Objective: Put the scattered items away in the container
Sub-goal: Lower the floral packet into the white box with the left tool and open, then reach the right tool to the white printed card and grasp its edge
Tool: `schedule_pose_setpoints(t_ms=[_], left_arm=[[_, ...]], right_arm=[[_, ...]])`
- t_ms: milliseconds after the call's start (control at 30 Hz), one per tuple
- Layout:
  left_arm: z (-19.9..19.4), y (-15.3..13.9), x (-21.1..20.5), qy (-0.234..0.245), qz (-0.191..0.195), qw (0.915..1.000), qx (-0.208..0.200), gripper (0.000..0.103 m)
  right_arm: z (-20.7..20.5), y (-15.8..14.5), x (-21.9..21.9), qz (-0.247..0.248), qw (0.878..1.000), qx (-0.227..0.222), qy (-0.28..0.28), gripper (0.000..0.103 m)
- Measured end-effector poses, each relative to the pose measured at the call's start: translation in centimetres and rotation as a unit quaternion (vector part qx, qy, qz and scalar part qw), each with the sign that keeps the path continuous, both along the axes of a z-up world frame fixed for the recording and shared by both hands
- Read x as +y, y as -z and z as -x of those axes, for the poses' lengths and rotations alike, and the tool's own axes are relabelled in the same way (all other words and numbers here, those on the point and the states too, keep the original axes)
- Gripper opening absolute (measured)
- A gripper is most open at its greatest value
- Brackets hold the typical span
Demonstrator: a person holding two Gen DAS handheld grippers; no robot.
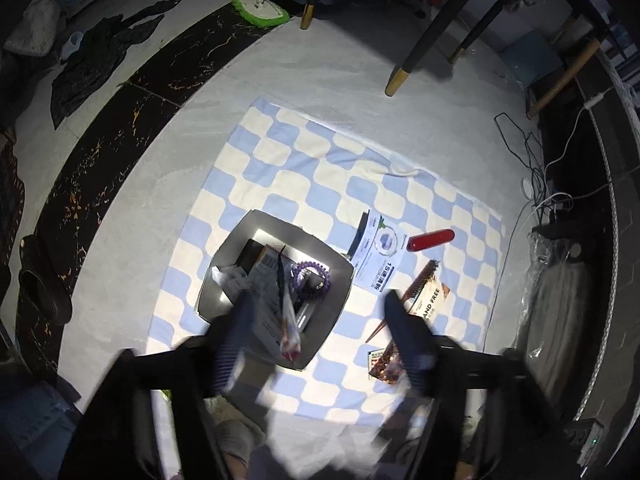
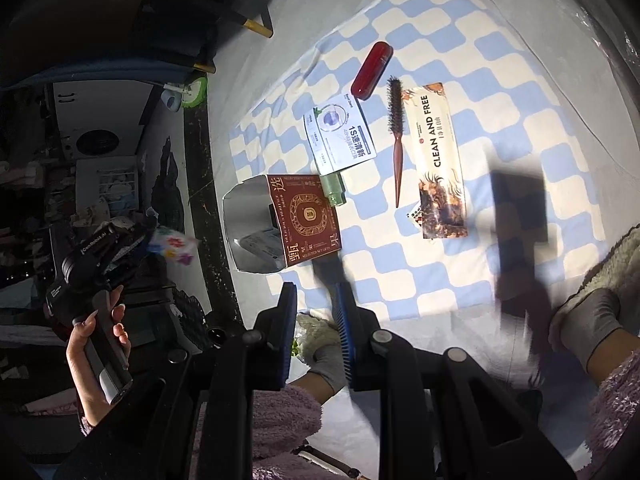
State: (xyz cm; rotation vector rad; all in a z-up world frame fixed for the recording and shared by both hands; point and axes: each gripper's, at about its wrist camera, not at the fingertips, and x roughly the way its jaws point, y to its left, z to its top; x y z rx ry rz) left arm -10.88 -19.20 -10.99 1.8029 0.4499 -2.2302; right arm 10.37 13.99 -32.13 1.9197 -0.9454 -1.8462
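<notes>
Box [image 1: 224,272] sits under the wide, empty left gripper [image 1: 320,308]; brush [image 1: 422,280] and red case [image 1: 431,239] lie at its three o'clock; right gripper [image 2: 314,308] narrow, empty.

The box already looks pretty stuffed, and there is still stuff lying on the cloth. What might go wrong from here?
The box is piled high, and a small packet sits by its near rim; it may slide out. The long hairbrush and the CLEAN AND FREE packet may not lie flat inside. The red case could roll when gripped.

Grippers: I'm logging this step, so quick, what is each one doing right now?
Left gripper: open, holding nothing, above the box.
Right gripper: narrow gap, nothing between its fingers.
</notes>
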Motion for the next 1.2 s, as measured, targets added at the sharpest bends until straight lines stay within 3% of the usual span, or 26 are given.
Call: schedule_pose_setpoints(t_ms=[233,333,600,633,700,767,867,1000,1067,1200], left_arm=[[-1.2,-3.3,4.8,0.060,0.092,0.9923,0.058,0.085],[-2.2,-4.0,7.1,0.084,0.101,0.9881,0.079,0.085],[-5.0,-2.6,9.6,0.108,0.024,0.9916,0.067,0.085],[-5.3,-2.3,9.8,0.112,0.012,0.9916,0.063,0.085],[-5.7,-1.8,10.1,0.120,-0.017,0.9910,0.057,0.085],[-5.7,-1.5,9.7,0.120,-0.036,0.9906,0.055,0.085],[-5.7,-1.1,8.4,0.105,-0.056,0.9913,0.056,0.085],[-4.6,0.0,5.0,0.048,-0.099,0.9928,0.048,0.085],[-3.4,-0.4,3.1,0.020,-0.125,0.9908,0.047,0.085],[-2.5,-1.9,0.1,-0.014,-0.138,0.9874,0.077,0.085]], right_arm=[[0.1,0.7,0.3,0.000,1.000,-0.014,0.008,0.022],[0.0,1.3,-0.1,-0.002,1.000,-0.026,0.005,0.022],[-0.5,4.7,-0.4,-0.016,0.996,-0.083,0.011,0.026],[-0.6,5.3,-0.4,-0.021,0.995,-0.091,0.014,0.029],[-0.5,6.6,0.0,-0.035,0.993,-0.106,0.026,0.046],[-0.4,8.1,0.6,-0.056,0.990,-0.118,0.048,0.052],[0.3,10.6,1.5,-0.087,0.984,-0.139,0.065,0.052],[1.6,13.9,2.1,-0.123,0.978,-0.158,0.066,0.052],[2.4,15.7,2.0,-0.105,0.976,-0.175,0.072,0.056],[4.1,19.6,0.3,0.038,0.970,-0.200,0.133,0.056]])
